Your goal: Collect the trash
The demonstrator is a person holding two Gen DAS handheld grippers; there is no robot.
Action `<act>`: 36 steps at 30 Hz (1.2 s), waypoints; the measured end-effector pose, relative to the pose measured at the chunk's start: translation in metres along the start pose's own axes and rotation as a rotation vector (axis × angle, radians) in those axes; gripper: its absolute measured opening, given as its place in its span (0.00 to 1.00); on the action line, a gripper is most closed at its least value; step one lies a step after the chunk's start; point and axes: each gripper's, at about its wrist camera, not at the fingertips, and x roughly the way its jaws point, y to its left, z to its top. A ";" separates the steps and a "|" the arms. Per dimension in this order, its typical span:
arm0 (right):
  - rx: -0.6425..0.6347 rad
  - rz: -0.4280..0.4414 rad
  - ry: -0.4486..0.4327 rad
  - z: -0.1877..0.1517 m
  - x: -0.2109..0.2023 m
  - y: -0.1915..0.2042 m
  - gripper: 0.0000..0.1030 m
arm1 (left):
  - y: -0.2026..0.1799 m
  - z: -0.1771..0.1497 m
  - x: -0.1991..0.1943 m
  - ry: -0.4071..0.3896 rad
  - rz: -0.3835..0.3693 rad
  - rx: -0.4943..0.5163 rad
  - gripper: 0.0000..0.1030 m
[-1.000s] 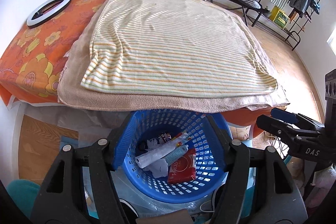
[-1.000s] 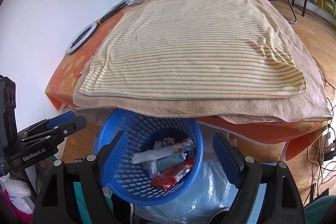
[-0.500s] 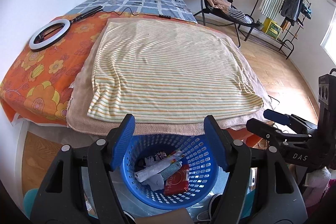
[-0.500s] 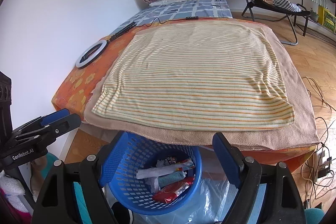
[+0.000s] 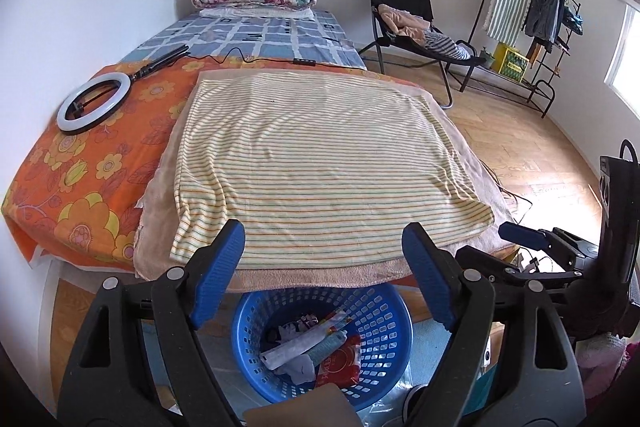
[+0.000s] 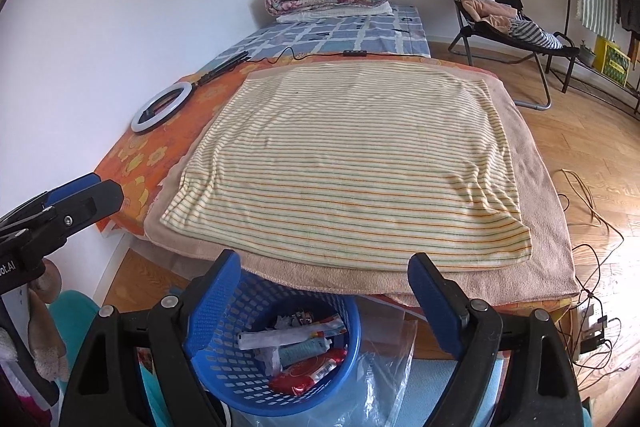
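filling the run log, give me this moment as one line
left gripper: open, empty | right gripper: open, empty | blue plastic mesh basket: holds wrappers, on floor by bed | striped towel: bare

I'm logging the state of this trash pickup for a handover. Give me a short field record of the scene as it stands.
left gripper: open, holding nothing
right gripper: open, holding nothing
blue basket: on the floor at the bed's foot, holding wrappers, a tube and a red packet
striped blanket: spread flat on the bed, no trash visible on it
ring light: lying on the orange floral sheet
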 end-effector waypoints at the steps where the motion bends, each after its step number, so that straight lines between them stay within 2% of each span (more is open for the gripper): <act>1: 0.005 0.002 0.001 0.000 -0.001 -0.001 0.85 | 0.000 0.000 0.000 0.001 0.000 -0.002 0.81; 5: 0.019 -0.002 0.003 0.000 -0.002 -0.002 0.85 | 0.000 0.000 0.001 0.013 0.008 -0.012 0.82; 8: 0.025 -0.013 -0.005 0.001 -0.006 -0.001 0.85 | 0.000 0.000 0.000 0.010 0.015 -0.022 0.91; 14: 0.034 -0.022 -0.022 0.002 -0.014 0.000 0.85 | 0.001 0.001 -0.002 0.007 0.008 -0.028 0.92; 17: 0.039 -0.019 -0.027 0.003 -0.015 0.000 0.91 | 0.002 0.001 -0.002 0.015 0.006 -0.035 0.93; 20: 0.039 -0.022 -0.039 0.003 -0.017 0.000 0.92 | 0.003 0.001 0.000 0.025 0.014 -0.048 0.98; 24: 0.039 -0.025 -0.047 0.006 -0.020 0.000 0.95 | 0.005 0.000 0.001 0.031 0.022 -0.053 0.98; 36: 0.046 -0.030 -0.060 0.008 -0.023 0.002 0.96 | 0.010 0.000 0.000 0.042 0.021 -0.067 0.98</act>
